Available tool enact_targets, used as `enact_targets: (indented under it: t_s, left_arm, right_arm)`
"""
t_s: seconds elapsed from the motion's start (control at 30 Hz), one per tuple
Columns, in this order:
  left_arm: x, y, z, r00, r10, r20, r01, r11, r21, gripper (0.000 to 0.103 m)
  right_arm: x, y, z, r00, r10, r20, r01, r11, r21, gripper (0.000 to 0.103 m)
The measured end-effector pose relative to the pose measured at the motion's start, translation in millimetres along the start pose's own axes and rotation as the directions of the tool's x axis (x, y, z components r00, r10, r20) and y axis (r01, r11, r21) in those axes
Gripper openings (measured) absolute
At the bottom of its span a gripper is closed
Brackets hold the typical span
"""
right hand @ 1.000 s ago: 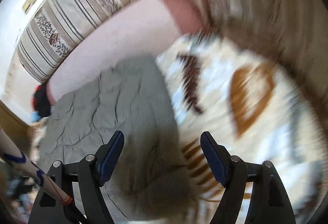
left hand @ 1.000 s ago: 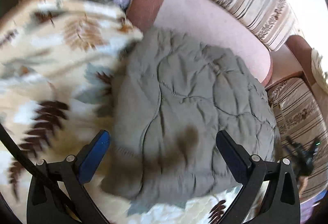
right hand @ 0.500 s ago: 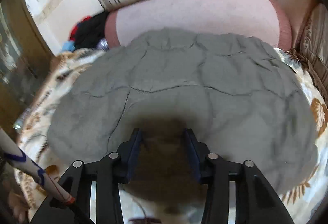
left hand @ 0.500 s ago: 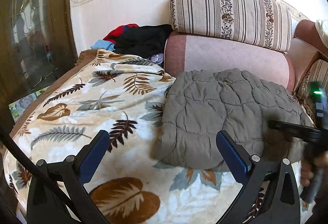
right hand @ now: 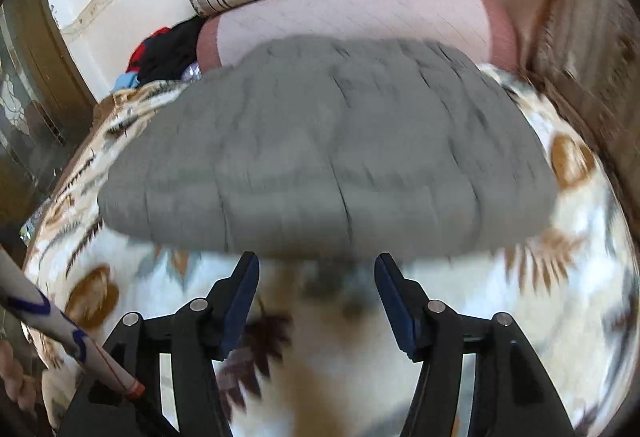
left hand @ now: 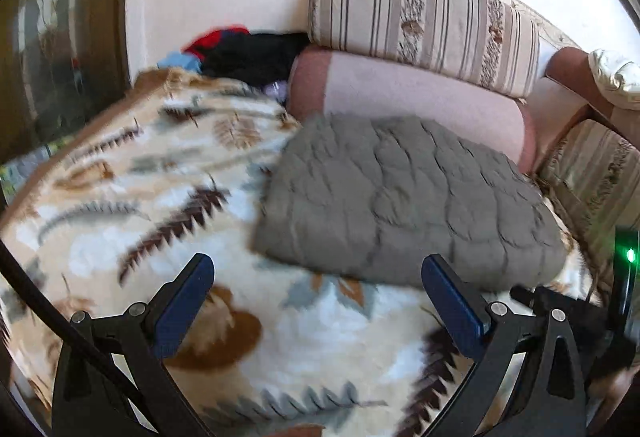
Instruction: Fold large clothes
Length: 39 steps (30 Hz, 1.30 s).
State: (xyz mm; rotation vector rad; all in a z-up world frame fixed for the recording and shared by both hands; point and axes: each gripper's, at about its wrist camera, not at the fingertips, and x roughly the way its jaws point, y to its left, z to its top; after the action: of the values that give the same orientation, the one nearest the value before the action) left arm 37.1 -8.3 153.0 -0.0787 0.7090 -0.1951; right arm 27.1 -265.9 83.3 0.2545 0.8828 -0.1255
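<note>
Already folded, the grey quilted garment [left hand: 404, 197] lies on the leaf-print blanket [left hand: 120, 197], against the pink bolster [left hand: 420, 97]. Right gripper [right hand: 316, 273] hovers just short of its near edge, jaws empty, just reopening; left gripper [left hand: 316, 277] gapes wide beside.

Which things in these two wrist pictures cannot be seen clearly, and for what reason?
- Grey quilted garment: its folded layers and underside are hidden by its own top face in both views; motion blur smears it in the right wrist view.
- Dark clothes pile: small and partly behind the pink cushion; single pieces cannot be told.
- Right gripper in the left wrist view: cut off by the edge.
- Leaf-print blanket: pattern blurred.
</note>
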Motion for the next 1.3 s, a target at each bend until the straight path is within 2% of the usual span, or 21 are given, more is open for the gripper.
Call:
enact_targets:
  t_s: [0.13, 0.27, 0.4, 0.6, 1.3]
  left_arm:
    - [2, -11, -22, 0.996, -0.029, -0.09, 0.027, 1.0, -0.016, 0.103]
    - [-2, -25, -43, 0.991, -0.021, -0.132, 0.023, 1.0, 0.011, 0.103]
    - [-6, -36, -54, 0.987, -0.017, -0.157, 0.021, 0.999, 0.024, 0.103]
    - [-11, -46, -63, 0.985, 0.007, -0.173, 0.001, 0.999, 0.044, 0.103]
    - [-11, -67, -81, 0.97, -0.031, -0.24, 0.052, 0.995, 0.084, 0.103]
  right_arm:
    - [-19, -7, -38, 0.999, -0.024, -0.023, 0.024, 0.999, 0.022, 0.07]
    - [-29, -11, -62, 0.998, -0.034, -0.05, 0.036, 0.999, 0.033, 0.073]
    - [-35, -3, -75, 0.997, -0.07, -0.041, 0.07, 0.997, -0.015, 0.074]
    - [-37, 6, -87, 0.995, -0.095, -0.04, 0.093, 0.994, -0.057, 0.077]
    - [-41, 5, -97, 0.99, -0.142, -0.021, 0.14, 0.987, -0.074, 0.079]
